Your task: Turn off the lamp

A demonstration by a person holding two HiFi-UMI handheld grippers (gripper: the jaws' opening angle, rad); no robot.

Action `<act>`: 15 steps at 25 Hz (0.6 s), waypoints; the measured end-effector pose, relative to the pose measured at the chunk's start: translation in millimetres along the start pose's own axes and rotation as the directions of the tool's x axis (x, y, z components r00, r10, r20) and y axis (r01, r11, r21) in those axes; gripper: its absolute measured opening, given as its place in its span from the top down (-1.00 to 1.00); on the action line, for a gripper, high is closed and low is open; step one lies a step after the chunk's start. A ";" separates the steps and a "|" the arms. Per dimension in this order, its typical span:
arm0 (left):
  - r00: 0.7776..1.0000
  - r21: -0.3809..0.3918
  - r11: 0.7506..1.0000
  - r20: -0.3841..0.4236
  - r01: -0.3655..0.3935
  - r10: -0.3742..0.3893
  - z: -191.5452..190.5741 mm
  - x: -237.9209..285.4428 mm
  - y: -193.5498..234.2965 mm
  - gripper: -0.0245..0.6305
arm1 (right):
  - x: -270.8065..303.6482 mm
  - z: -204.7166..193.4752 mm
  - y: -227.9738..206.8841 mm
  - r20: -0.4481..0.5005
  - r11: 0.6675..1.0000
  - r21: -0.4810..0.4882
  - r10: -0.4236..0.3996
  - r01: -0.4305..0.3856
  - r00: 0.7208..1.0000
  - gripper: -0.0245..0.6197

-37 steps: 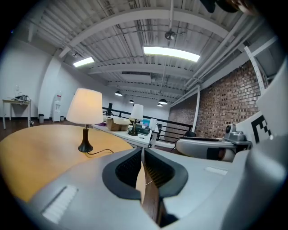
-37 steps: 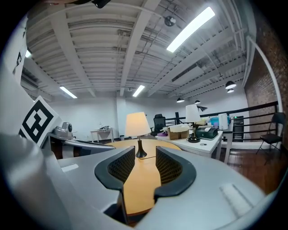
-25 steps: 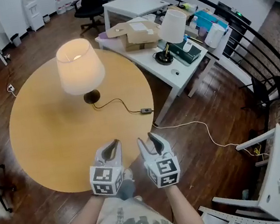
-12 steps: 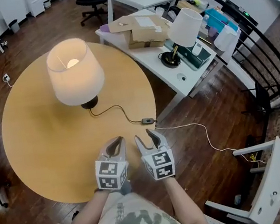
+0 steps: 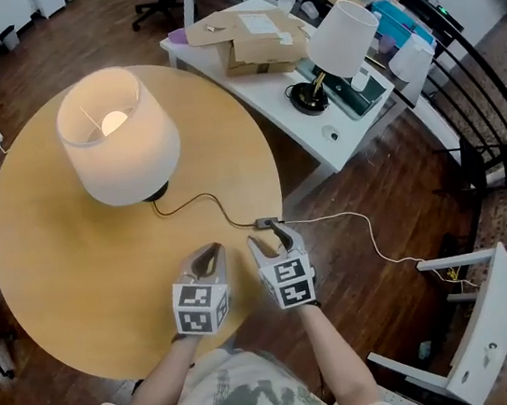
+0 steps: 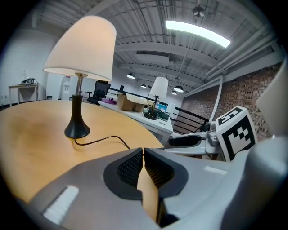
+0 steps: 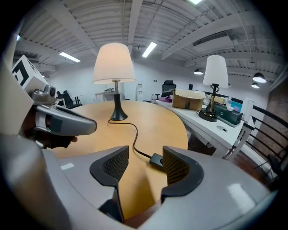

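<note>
A lit lamp (image 5: 117,137) with a white shade stands on the round wooden table (image 5: 56,273). Its black cord (image 5: 207,204) runs to an inline switch (image 5: 266,223) near the table's right edge. My right gripper (image 5: 270,239) is just short of the switch; its jaws have just been opening and nothing is between them. In the right gripper view the switch (image 7: 157,160) lies on the table just past the right gripper (image 7: 145,159). My left gripper (image 5: 207,256) hovers beside it to the left, its jaws shut and empty, as the left gripper view shows (image 6: 143,155).
A white desk (image 5: 337,132) beyond the table carries a second, unlit lamp (image 5: 342,37), cardboard boxes (image 5: 248,37) and clutter. A white cable (image 5: 372,236) trails over the wooden floor. A black railing (image 5: 470,70) runs at the right, and white furniture (image 5: 470,325) stands at the lower right.
Both grippers have moved forward and down over the table toward the switch. The right jaws now stand wider apart. The left jaws stay shut.
</note>
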State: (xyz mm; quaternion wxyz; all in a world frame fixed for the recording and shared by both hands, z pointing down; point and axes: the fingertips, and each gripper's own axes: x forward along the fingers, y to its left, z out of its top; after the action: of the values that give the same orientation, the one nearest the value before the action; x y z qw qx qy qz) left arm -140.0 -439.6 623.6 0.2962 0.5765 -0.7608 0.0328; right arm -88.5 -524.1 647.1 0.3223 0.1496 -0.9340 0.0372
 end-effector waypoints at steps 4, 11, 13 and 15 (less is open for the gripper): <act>1.000 -0.017 1.000 -0.017 0.016 -0.016 -5.7 6.9 4.7 0.94 | 18.8 -13.9 -6.9 -0.049 1.000 -0.022 -0.006 0.005 0.999 0.19; 0.999 -0.023 0.999 -0.039 0.031 -0.032 -10.2 9.3 9.9 0.94 | 34.9 -21.8 -14.4 -0.080 0.999 -0.001 -0.048 0.048 0.996 0.30; 0.999 -0.025 0.999 -0.041 0.030 -0.031 -10.7 9.0 13.1 0.94 | 36.0 -24.1 -17.9 -0.094 0.997 0.010 -0.081 0.082 0.992 0.46; 0.999 -0.028 0.999 -0.044 0.028 -0.029 -11.6 9.5 16.1 0.94 | 37.0 -24.9 -21.8 -0.097 0.993 0.015 -0.113 0.115 0.989 0.59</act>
State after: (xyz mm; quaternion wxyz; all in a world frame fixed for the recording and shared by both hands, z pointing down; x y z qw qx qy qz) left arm -151.2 -437.8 642.5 0.3213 0.5823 -0.7462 0.0311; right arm -94.8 -550.2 688.9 0.3667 0.2040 -0.9070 0.0356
